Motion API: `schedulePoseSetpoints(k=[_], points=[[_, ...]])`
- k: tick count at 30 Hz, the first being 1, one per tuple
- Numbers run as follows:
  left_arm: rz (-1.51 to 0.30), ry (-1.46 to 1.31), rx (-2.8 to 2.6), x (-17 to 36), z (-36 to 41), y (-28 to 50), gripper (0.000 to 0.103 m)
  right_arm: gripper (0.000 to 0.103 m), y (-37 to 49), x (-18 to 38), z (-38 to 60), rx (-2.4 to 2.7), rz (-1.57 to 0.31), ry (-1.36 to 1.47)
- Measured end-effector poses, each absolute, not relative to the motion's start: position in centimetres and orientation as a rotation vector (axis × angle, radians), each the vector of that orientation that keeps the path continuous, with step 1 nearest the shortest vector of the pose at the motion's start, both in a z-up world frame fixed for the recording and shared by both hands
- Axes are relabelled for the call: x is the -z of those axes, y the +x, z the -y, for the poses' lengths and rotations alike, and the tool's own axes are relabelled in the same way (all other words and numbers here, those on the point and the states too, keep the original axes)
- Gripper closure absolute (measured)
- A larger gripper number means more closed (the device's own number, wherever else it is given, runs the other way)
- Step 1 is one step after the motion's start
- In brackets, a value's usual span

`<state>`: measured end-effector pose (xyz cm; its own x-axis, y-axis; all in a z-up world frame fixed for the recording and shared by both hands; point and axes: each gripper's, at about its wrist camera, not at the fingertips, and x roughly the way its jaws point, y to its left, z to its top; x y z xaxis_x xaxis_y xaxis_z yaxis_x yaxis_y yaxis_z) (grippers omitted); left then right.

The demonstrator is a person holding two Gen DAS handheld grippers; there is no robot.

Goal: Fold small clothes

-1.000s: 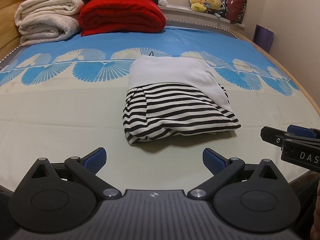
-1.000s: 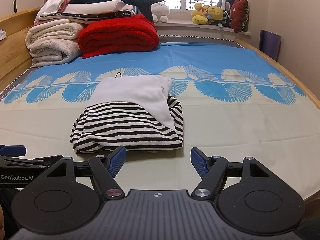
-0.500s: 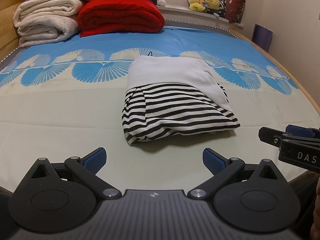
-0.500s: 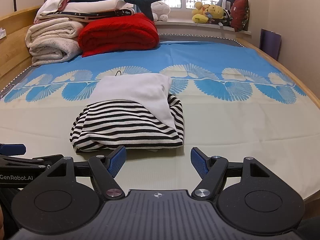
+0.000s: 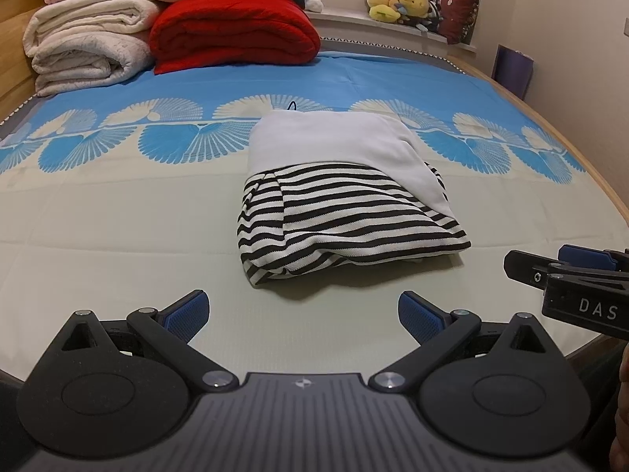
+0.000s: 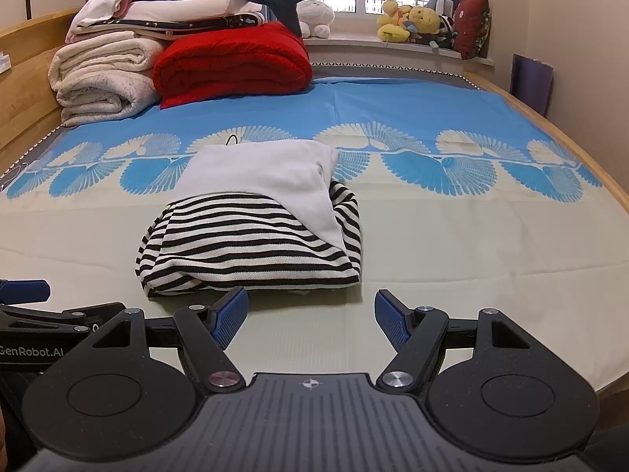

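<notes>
A folded black-and-white striped garment (image 5: 346, 228) with a white part (image 5: 334, 141) on top lies on the bed (image 5: 118, 244). It also shows in the right wrist view (image 6: 251, 247). My left gripper (image 5: 302, 314) is open and empty, just short of the garment's near edge. My right gripper (image 6: 310, 318) is open and empty, near the garment's front right corner. The right gripper shows at the right edge of the left wrist view (image 5: 570, 279). The left gripper shows at the left edge of the right wrist view (image 6: 39, 314).
Folded white blankets (image 5: 86, 51) and a red blanket (image 5: 232, 31) are stacked at the head of the bed. Plush toys (image 5: 397, 4) sit on the windowsill. The bed's wooden edge (image 5: 589, 173) runs along the right, by the wall.
Both grippers have barely moved; the view has shifted very slightly. The garment lies as before.
</notes>
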<state>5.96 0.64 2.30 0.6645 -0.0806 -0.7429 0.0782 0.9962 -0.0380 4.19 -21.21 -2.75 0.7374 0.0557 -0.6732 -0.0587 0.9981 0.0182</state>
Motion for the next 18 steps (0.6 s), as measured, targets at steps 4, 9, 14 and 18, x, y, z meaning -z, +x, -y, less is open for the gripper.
schedulePoseSetpoints(k=[4, 9, 14, 18], points=[[-0.837, 0.000, 0.094, -2.29, -0.66, 5.99, 0.001, 0.030, 4.27, 2.76, 21.24, -0.064, -0.740, -0.004], [-0.836, 0.001, 0.097, -2.26, -0.69, 6.02, 0.001, 0.030, 4.26, 2.77, 21.23, -0.064, -0.740, -0.004], [-0.832, 0.003, 0.102, -2.29, -0.67, 5.88, 0.001, 0.030, 4.28, 2.74, 21.20, -0.064, -0.739, -0.005], [-0.827, 0.006, 0.108, -2.38, -0.58, 5.84, 0.001, 0.030, 4.29, 2.72, 21.18, -0.063, -0.740, -0.005]])
